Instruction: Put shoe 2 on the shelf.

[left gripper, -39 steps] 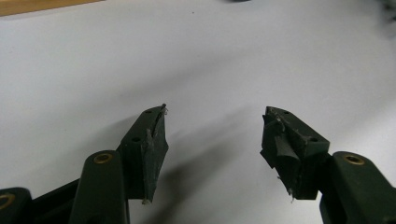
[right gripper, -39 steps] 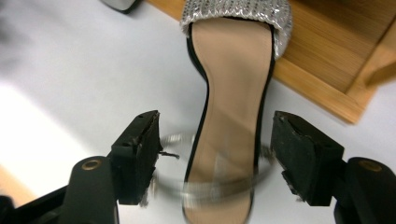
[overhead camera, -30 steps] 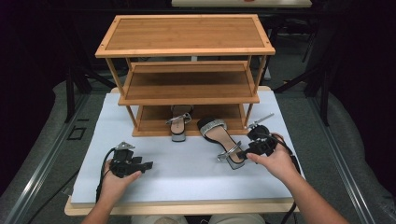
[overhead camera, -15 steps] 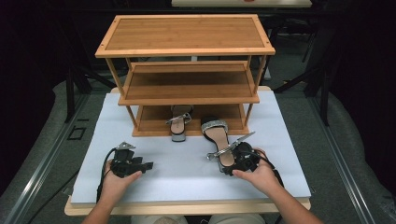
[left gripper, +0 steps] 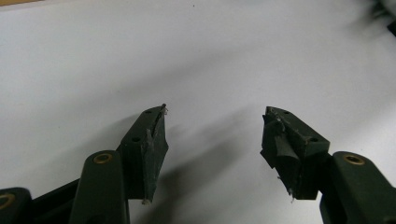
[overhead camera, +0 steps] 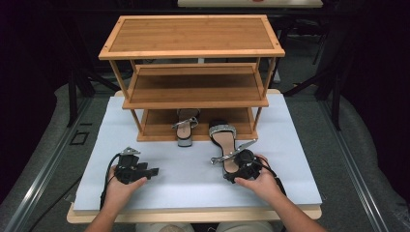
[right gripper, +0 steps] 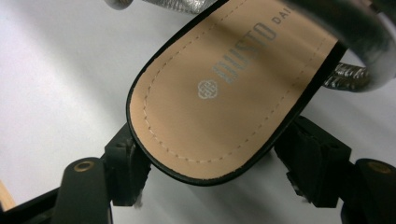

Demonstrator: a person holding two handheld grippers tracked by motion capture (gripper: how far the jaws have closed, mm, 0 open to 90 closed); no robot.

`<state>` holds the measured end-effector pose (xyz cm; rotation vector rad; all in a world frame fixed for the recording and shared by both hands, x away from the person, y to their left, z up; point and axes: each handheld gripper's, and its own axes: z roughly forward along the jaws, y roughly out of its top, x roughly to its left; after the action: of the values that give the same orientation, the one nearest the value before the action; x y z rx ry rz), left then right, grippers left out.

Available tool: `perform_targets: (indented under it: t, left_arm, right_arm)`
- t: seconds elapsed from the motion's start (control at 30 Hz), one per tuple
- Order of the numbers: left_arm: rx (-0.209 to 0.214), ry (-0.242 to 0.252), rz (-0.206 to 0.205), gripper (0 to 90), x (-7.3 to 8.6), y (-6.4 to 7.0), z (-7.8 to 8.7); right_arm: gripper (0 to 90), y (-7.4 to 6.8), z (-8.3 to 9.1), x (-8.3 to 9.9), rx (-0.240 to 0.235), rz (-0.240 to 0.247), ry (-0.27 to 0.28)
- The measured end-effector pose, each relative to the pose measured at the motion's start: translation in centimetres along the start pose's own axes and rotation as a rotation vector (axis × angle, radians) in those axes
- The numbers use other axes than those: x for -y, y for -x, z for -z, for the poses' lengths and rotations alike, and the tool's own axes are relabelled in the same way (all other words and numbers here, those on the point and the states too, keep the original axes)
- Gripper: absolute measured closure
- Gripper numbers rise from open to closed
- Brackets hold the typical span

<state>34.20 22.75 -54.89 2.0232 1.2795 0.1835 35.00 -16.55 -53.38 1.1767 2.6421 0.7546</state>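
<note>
Right tool (right gripper: pixel 212 179) with jaws straddling the heel end of a sandal (overhead camera: pixel 227 145) on the white worktop (overhead camera: pixel 193 174) before the rack (overhead camera: pixel 193 87), not clearly clamped, left tool (left gripper: pixel 215 135) wide open, empty

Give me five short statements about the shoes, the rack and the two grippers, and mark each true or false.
1. The right gripper has its jaws on either side of the sandal's heel end. True.
2. The left gripper holds the other sandal. False: its jaws are open over bare white table.
3. The second sandal sits on the rack's bottom shelf. True.
4. The rack's top shelf carries a shoe. False: it is bare.
5. The sandal at the right gripper has a tan insole. True.
</note>
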Motion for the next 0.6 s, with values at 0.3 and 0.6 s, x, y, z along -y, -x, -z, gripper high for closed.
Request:
perform_targets:
  t: [0.3, 0.6]
  left_arm:
    - [0.0, -0.006, 0.0, 39.9, 0.0, 0.1, -0.1]
    - [0.003, -0.006, -0.004, 39.9, 0.0, 0.1, -0.3]
  right_arm:
    - [30.0, 1.2, 0.9, -1.0, -0.04, -0.012, 0.018]
    - [31.2, 3.0, 0.4, -3.8, -0.001, -0.022, 0.044]
